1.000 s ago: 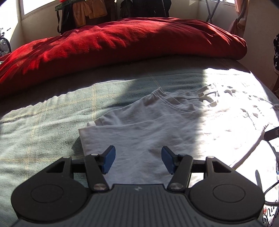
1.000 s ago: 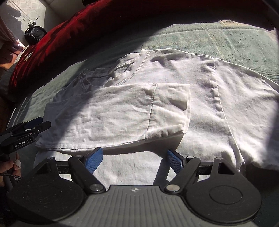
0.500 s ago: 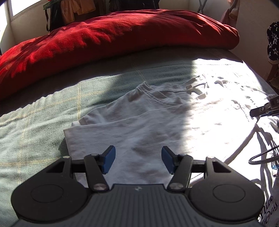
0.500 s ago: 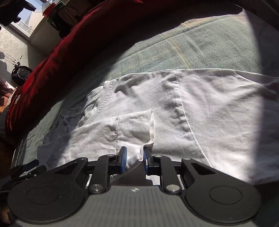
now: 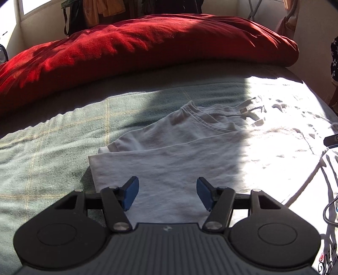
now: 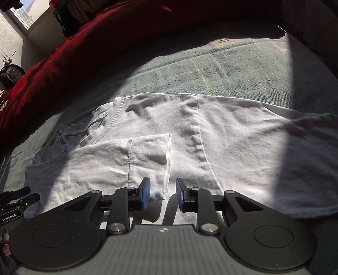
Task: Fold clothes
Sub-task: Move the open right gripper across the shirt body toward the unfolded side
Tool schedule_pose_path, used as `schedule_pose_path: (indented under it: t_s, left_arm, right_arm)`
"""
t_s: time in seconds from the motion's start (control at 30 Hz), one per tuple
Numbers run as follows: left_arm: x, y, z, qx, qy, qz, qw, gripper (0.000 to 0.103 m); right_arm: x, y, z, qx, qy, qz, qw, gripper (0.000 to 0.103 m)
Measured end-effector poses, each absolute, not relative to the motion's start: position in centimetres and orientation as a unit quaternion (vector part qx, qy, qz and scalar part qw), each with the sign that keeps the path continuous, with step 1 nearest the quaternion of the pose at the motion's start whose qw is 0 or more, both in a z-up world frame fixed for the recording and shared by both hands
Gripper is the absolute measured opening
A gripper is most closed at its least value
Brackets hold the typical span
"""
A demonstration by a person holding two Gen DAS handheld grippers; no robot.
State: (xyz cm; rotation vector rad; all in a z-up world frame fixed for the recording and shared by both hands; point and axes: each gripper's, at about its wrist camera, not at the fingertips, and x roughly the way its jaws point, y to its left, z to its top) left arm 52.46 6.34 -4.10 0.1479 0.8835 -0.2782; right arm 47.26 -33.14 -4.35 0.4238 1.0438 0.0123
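Observation:
A white T-shirt (image 5: pixel 190 160) (image 6: pixel 232 137) lies flat on the green blanket, half in sun and half in shadow. Its left side is folded over the middle, so the short sleeve (image 6: pixel 150 152) rests on top. My right gripper (image 6: pixel 163 193) is low over that sleeve's near corner. Its jaws are opening; the corner lies between the blue pads with a gap on each side. My left gripper (image 5: pixel 167 193) hovers open above the folded left edge, with only flat cloth under it. It also shows at the left edge of the right wrist view (image 6: pixel 14 203).
A thick red duvet (image 5: pixel 147 46) (image 6: pixel 63 63) is piled along the far side of the bed. The green checked blanket (image 5: pixel 42 148) covers the bed around the shirt. A printed white garment (image 5: pixel 329 260) and a dark cable (image 5: pixel 329 211) lie at the right. Clothes (image 5: pixel 95 10) hang behind.
My right gripper moved in over the sleeve corner, pinched it half a second ago, and has now spread its jaws off it. The left gripper stayed put and open.

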Motion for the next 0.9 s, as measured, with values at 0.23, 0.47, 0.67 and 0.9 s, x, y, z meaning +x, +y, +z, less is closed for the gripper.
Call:
schedule_pose_path:
  t_s: [0.23,0.47,0.67,0.9]
  left_arm:
    - [56.2,8.8,-6.5,0.032,0.442,-0.088,0.892,0.063]
    - [52.2,8.7,-3.5,0.030,0.439,-0.123,0.890,0.062]
    - [46.7,6.8,-2.4,0.030,0.460,-0.170,0.871,0.063]
    - [41.1,4.7,-4.8,0.042,0.505,-0.197,0.839,0.064]
  right_arm:
    - [46.6,-30.8,-2.3,0.149,0.486,0.021,0.861,0.055]
    - [45.4,-26.6,-1.3,0.054,0.498,0.060,0.863,0.071]
    - [43.0,-24.2,-2.4,0.010,0.522,0.065,0.851,0.084]
    - [40.6,-23.9,-4.0,-0.001,0.544,0.049,0.838,0.090]
